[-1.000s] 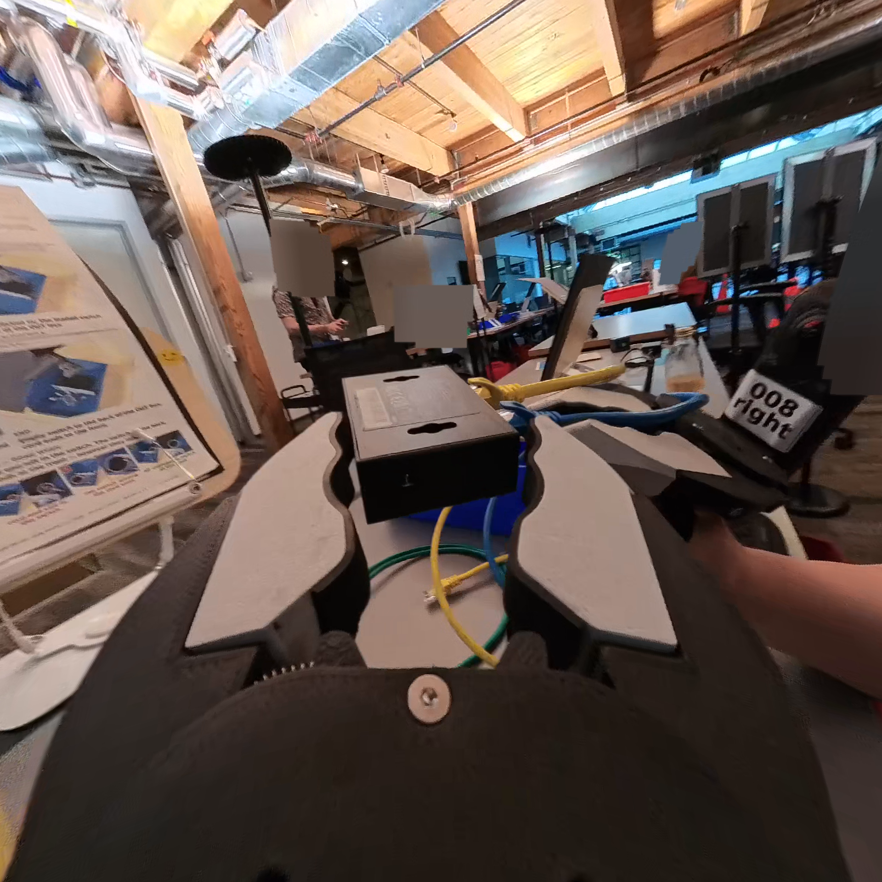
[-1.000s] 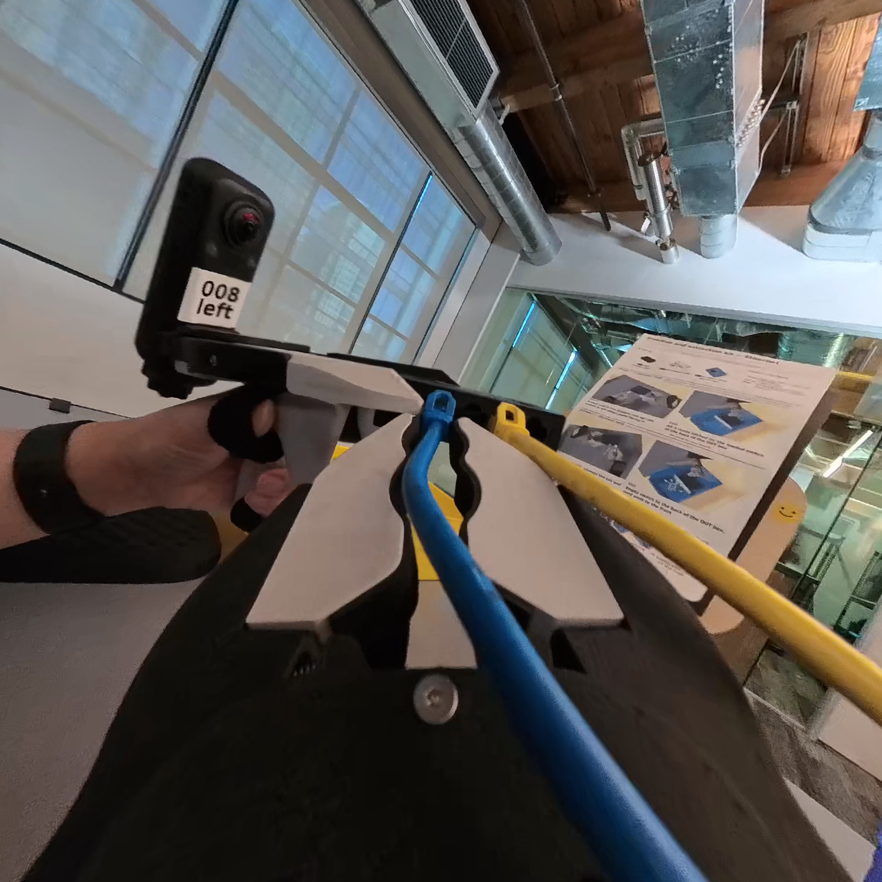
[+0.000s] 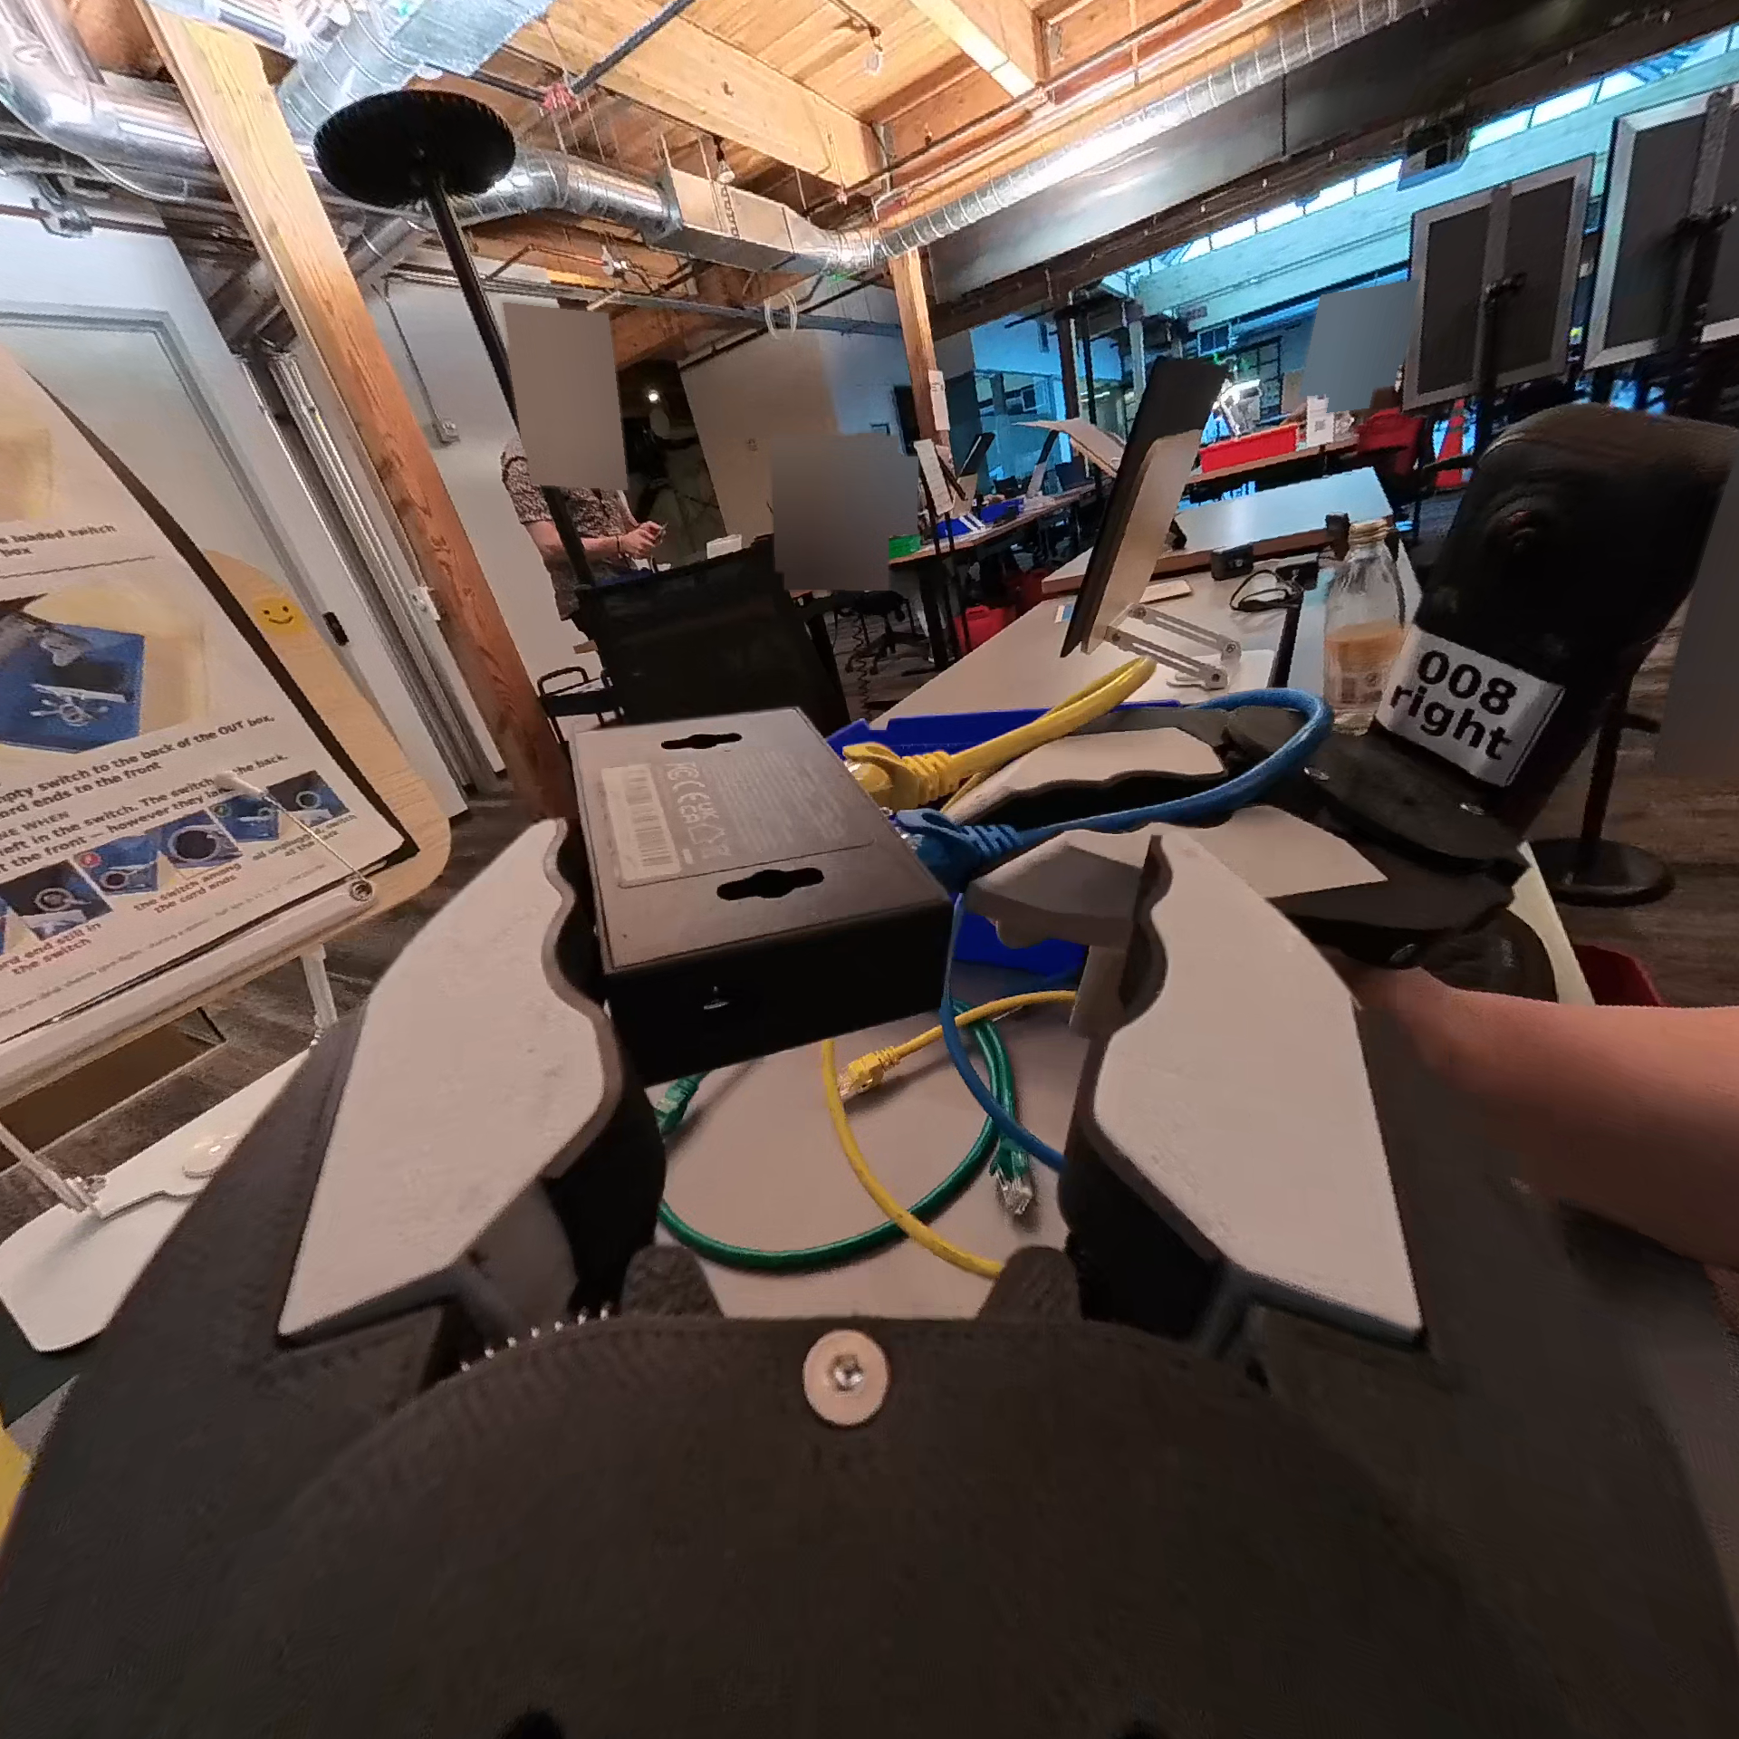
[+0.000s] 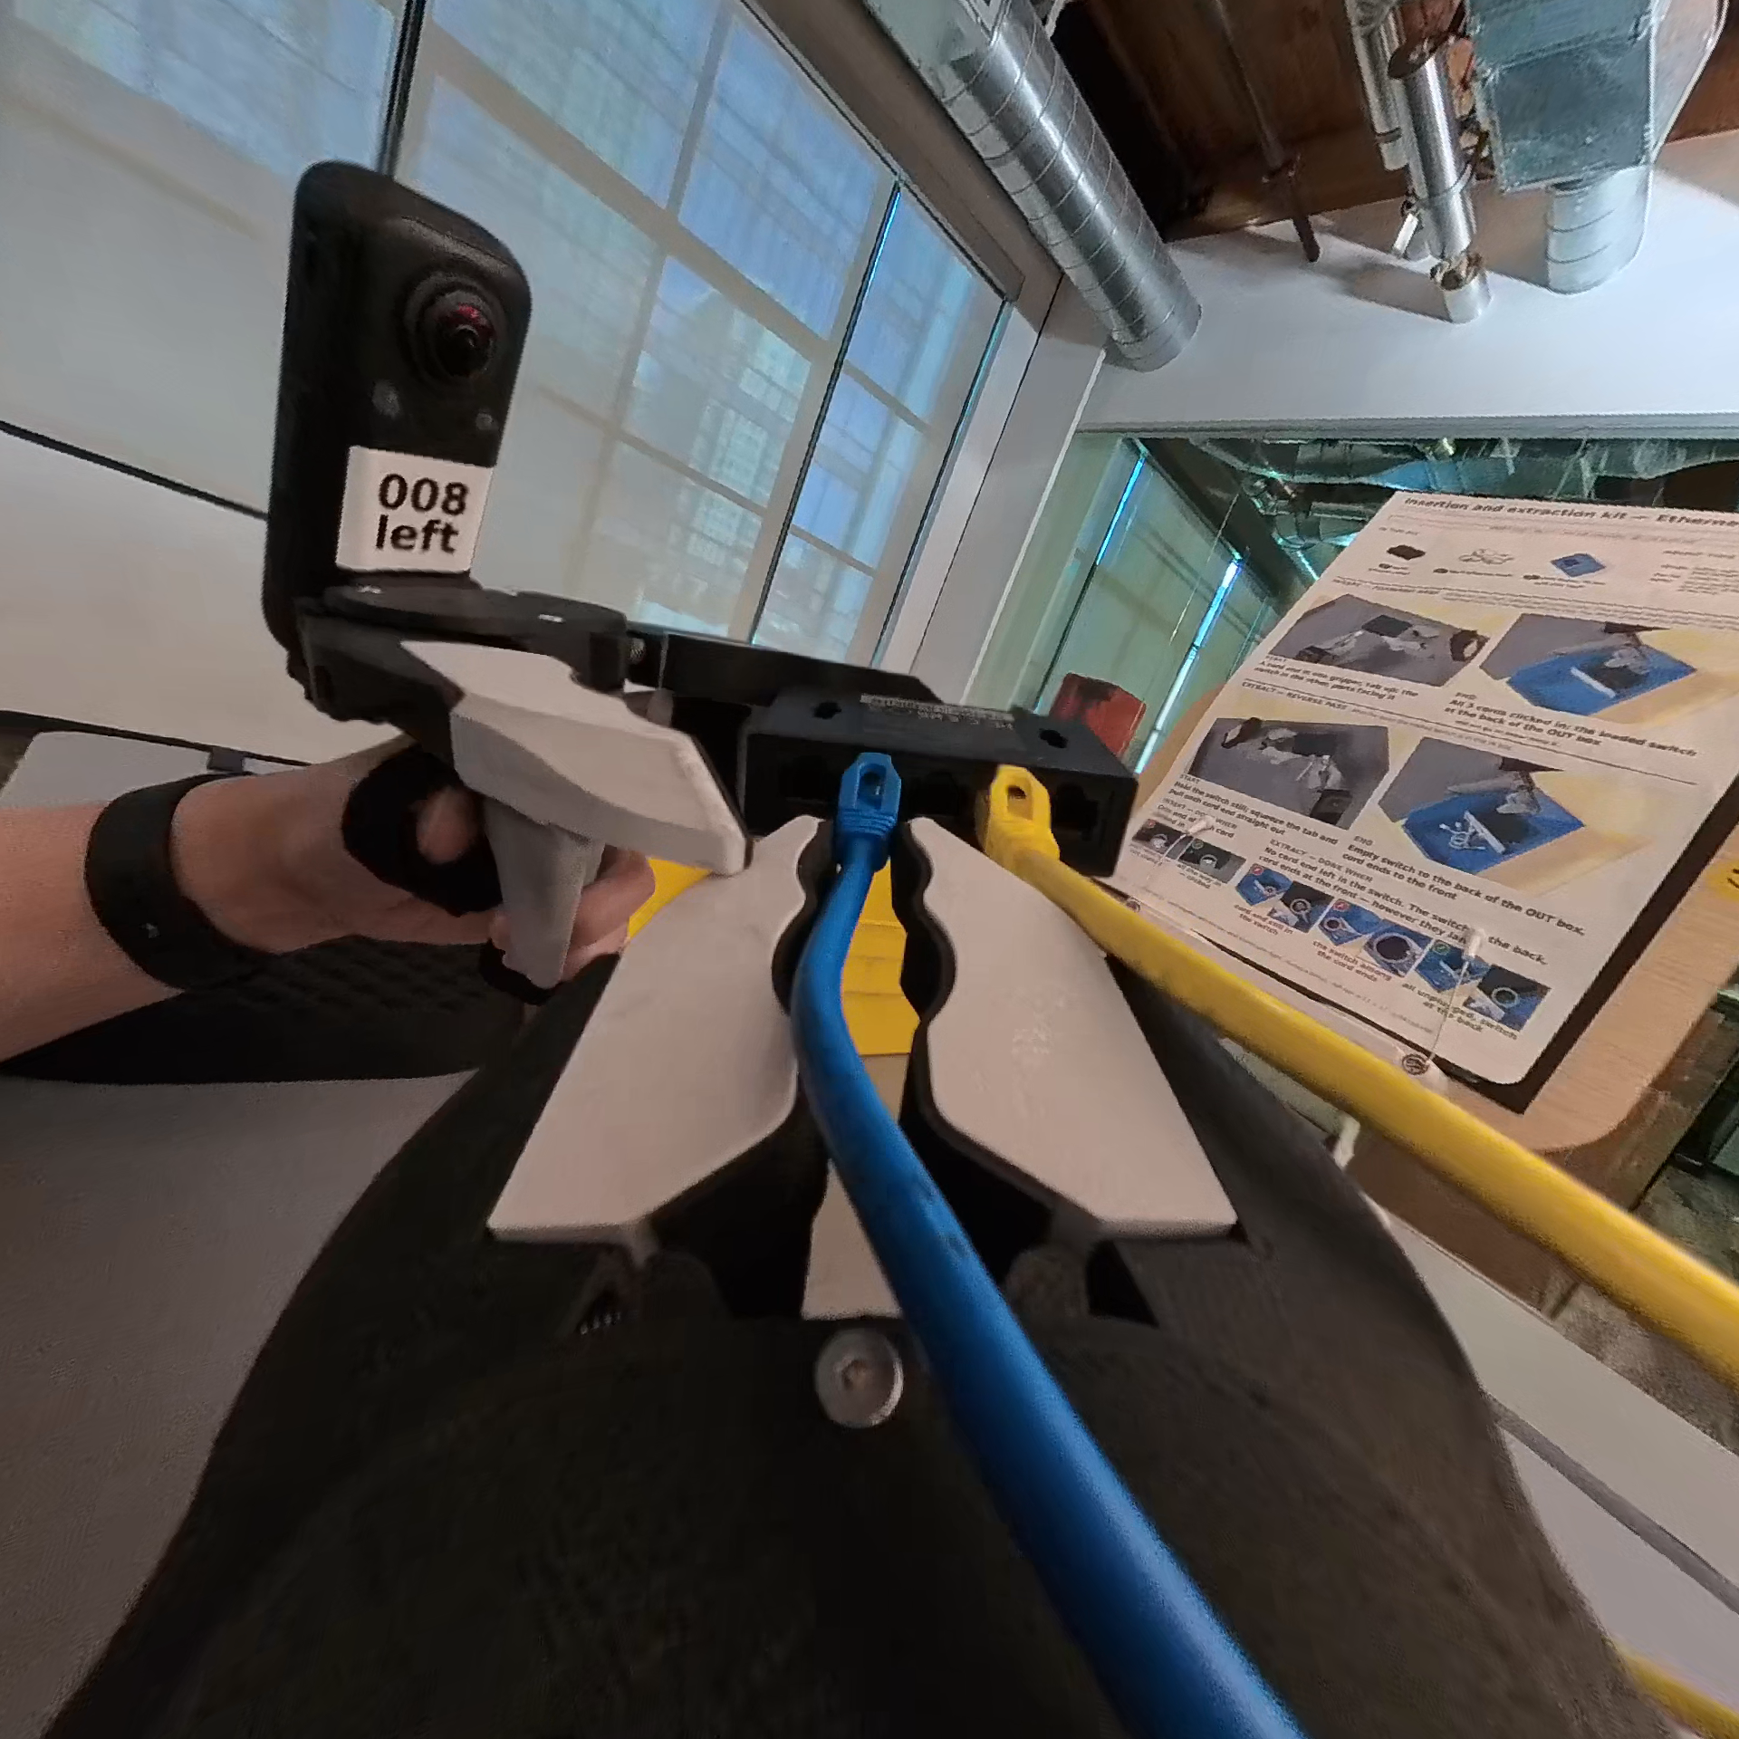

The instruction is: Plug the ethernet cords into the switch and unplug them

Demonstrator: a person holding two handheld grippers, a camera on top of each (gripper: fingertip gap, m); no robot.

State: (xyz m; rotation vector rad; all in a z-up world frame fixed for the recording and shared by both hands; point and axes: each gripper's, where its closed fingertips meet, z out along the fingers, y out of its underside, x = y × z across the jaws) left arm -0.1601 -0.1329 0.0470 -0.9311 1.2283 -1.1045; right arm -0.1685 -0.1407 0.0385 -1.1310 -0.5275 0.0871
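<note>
The black switch (image 3: 753,875) hangs in the air between my left gripper's (image 3: 852,852) fingers, which stand wider than the switch, with a gap on its right side. In the right wrist view the switch's port face (image 4: 941,743) points at me. A blue cord plug (image 4: 866,790) and a yellow cord plug (image 4: 1016,809) sit in its ports. My right gripper (image 4: 856,837) is closed around the blue cord (image 4: 941,1223) just behind the plug. It also shows in the left wrist view (image 3: 1035,837), to the right of the switch.
A green cord (image 3: 847,1242) and loose yellow and blue cord ends (image 3: 870,1068) lie on the grey table (image 3: 781,1167) below the switch. A blue bin (image 3: 1016,941) sits behind them. An instruction board (image 3: 188,800) stands to the left, and a bottle (image 3: 1360,640) at the far right. My left and right fingertips are right by each other.
My left gripper's fingers have spread apart and no longer clamp the switch. The blue plug now sits just beyond my right fingertips instead of between them.
</note>
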